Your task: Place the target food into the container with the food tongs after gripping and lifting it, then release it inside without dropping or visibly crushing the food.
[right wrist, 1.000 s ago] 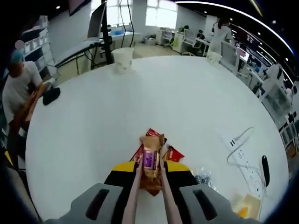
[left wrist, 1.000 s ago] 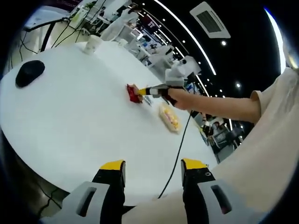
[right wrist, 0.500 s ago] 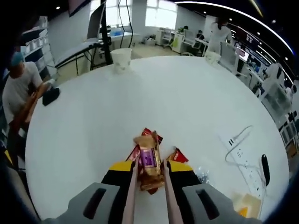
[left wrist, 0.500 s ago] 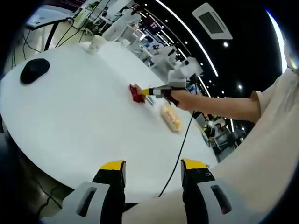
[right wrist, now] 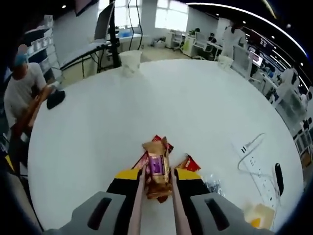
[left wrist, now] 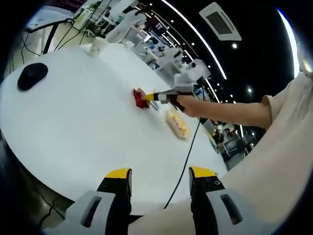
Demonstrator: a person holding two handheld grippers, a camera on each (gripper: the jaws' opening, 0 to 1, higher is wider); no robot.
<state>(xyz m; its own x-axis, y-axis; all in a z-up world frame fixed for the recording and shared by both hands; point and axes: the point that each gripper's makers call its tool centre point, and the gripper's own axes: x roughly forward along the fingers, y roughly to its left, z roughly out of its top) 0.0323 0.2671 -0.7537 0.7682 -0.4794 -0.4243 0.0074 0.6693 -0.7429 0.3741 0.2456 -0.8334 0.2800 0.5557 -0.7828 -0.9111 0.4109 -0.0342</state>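
Brown snack packet pinched in tongs that the right gripper squeezes closed, raised over red packets for carrying; container nearby. Left gripper gapes, empty.

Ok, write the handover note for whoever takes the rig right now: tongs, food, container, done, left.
Right tongs: shut on a brown and purple snack packet, held over the red packets on the white table.
Left tongs: open and empty, at the near edge of the table.
Container: clear tray with yellowish food in it, on the table beside the right hand.
Done: the packet is gripped; no crushing is visible.
Left: carry it to the container and release it inside.
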